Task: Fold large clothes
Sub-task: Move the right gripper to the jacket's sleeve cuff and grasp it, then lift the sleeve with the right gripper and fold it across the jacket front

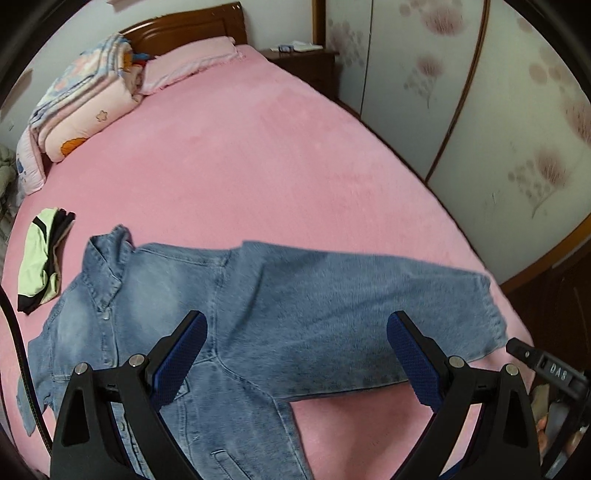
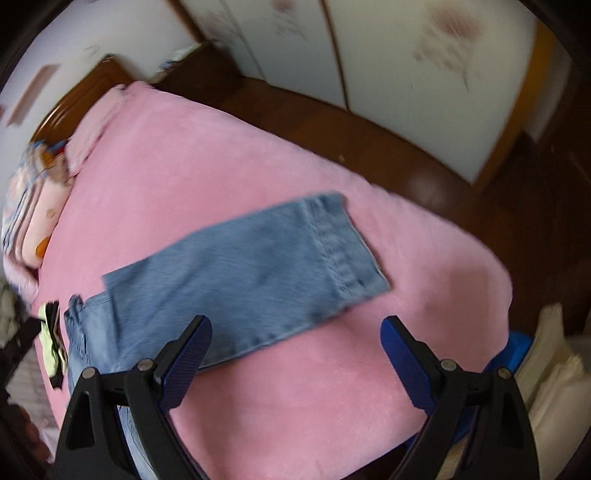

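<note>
Left gripper [image 1: 295, 354] was spread wide, nothing between the blue pads [image 1: 184, 354]. I had it hovering above the denim jacket [image 1: 258, 302], no contact that I could see. Under it: the seam where the sleeve meets the body. Left pad sat over the button placket side, right pad over the sleeve's lower edge.

Right gripper [image 2: 295, 354] also wide open and empty. Its left finger [image 2: 184, 354] overlapped the lower edge of the sleeve [image 2: 251, 273] in view; the right finger was over bare pink bed cover [image 2: 221, 162]. That view was motion-blurred, so height above the cloth was unclear.

The jacket lay flat near the foot of the bed, front side up, collar [image 1: 107, 258] toward the left. One sleeve stretched out to the right, cuff [image 1: 491, 310] close to the bed's edge.

Just left of the collar: a small folded green-and-black garment [image 1: 40, 258], apart from the denim. Farther off by the wooden headboard [image 1: 192, 22]: a stack of folded quilts [image 1: 85, 99] and a pink pillow [image 1: 192, 59]. Wardrobe doors [image 1: 480, 92] with a floral print ran along the right side.
</note>
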A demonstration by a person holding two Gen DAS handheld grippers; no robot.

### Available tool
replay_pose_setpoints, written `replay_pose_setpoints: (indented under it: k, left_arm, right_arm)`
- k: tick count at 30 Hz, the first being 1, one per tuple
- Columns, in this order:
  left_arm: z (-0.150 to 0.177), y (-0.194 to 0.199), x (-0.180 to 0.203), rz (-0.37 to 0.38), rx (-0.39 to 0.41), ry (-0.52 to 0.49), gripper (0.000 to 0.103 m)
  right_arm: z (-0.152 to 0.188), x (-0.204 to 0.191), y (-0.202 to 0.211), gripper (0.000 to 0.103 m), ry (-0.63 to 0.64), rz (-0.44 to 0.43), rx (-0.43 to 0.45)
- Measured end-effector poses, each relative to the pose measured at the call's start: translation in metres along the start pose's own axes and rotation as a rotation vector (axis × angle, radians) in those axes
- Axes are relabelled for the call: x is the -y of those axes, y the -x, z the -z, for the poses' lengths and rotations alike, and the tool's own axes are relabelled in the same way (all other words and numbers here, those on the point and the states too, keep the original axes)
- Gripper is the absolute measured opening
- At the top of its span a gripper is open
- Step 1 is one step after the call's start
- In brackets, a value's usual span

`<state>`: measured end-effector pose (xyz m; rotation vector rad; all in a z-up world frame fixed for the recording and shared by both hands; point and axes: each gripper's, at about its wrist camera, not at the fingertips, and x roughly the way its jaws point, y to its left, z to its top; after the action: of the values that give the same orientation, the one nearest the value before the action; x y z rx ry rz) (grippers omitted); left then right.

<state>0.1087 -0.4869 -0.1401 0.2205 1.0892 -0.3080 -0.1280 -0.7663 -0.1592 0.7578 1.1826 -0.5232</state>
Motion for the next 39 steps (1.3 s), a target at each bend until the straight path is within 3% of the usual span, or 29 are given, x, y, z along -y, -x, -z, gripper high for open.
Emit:
replay_pose_setpoints:
  k: [9, 14, 18, 21, 25, 27, 33, 39]
  left_arm:
    - [0.013, -0.035, 0.006, -0.009, -0.056, 0.020, 0.097]
    - [0.014, -0.049, 0.012, -0.021, -0.059, 0.023, 0.097]
    - [0.012, -0.055, 0.011, -0.023, -0.071, 0.040, 0.097]
    - [0.012, -0.052, 0.007, -0.020, -0.072, 0.060, 0.097]
    - [0.013, -0.043, -0.002, -0.017, -0.083, 0.072, 0.097]
    - [0.013, -0.036, -0.009, -0.018, -0.085, 0.078, 0.097]
    - [0.017, 0.005, -0.049, -0.037, -0.073, 0.111, 0.097]
    - [0.030, 0.064, -0.126, -0.108, -0.003, 0.168, 0.097]
  right_arm:
    - [-0.013, 0.037, -0.053, 0.087, -0.154, -0.061, -0.092]
    - [-0.024, 0.043, -0.075, 0.077, -0.207, -0.066, -0.120]
    - [-0.029, 0.045, -0.085, 0.060, -0.230, -0.047, -0.125]
    - [-0.033, 0.043, -0.086, 0.031, -0.199, -0.028, -0.112]
    - [-0.035, 0.031, -0.071, 0.015, -0.119, -0.040, -0.066]
    - [-0.035, 0.020, -0.058, 0.014, -0.067, -0.037, -0.035]
    - [-0.035, -0.029, -0.001, 0.013, 0.066, -0.136, 0.050]
    - [-0.025, -0.112, 0.065, 0.013, 0.264, -0.240, 0.158]
